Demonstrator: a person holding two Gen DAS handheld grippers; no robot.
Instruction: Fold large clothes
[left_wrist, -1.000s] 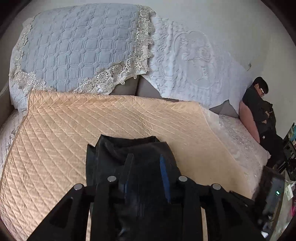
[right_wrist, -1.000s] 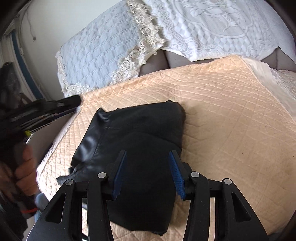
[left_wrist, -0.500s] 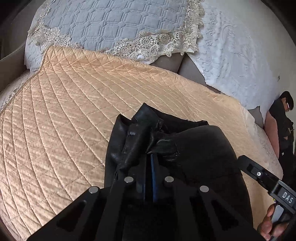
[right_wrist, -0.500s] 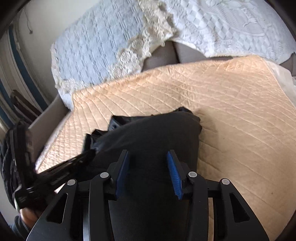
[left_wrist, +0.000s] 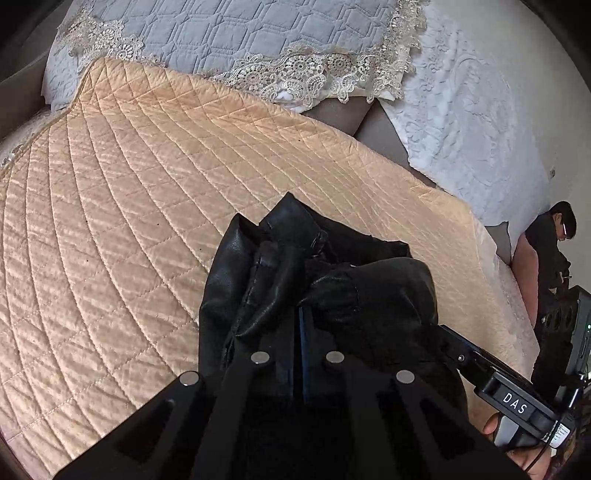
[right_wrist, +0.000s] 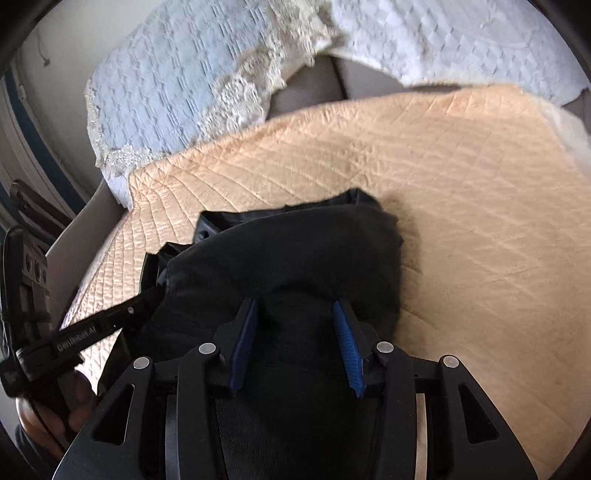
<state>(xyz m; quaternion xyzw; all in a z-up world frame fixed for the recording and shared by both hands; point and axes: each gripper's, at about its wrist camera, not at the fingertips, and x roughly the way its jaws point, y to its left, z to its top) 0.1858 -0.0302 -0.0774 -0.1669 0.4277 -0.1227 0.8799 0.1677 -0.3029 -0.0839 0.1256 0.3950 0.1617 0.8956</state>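
A black leather-like garment (left_wrist: 317, 280) lies folded in a thick bundle on the peach quilted cover (left_wrist: 122, 206). My left gripper (left_wrist: 300, 314) is shut on a bunched edge of the garment at its left side. In the right wrist view the garment (right_wrist: 303, 251) fills the middle. My right gripper (right_wrist: 295, 314) is open, its blue pads (right_wrist: 343, 325) astride the top fold of the garment. The left gripper's arm also shows in the right wrist view (right_wrist: 99, 325), reaching into the garment's left edge.
A grey-blue quilted cover with lace trim (left_wrist: 236, 33) and a white embossed cover (left_wrist: 469, 122) drape the sofa back. A person in black (left_wrist: 550, 251) sits at the far right end. The peach cover (right_wrist: 461, 184) spreads out to the right of the garment.
My left gripper went from open over the garment to shut on its bunched left edge and lifted it a little. My right gripper moved forward over the garment, still open.
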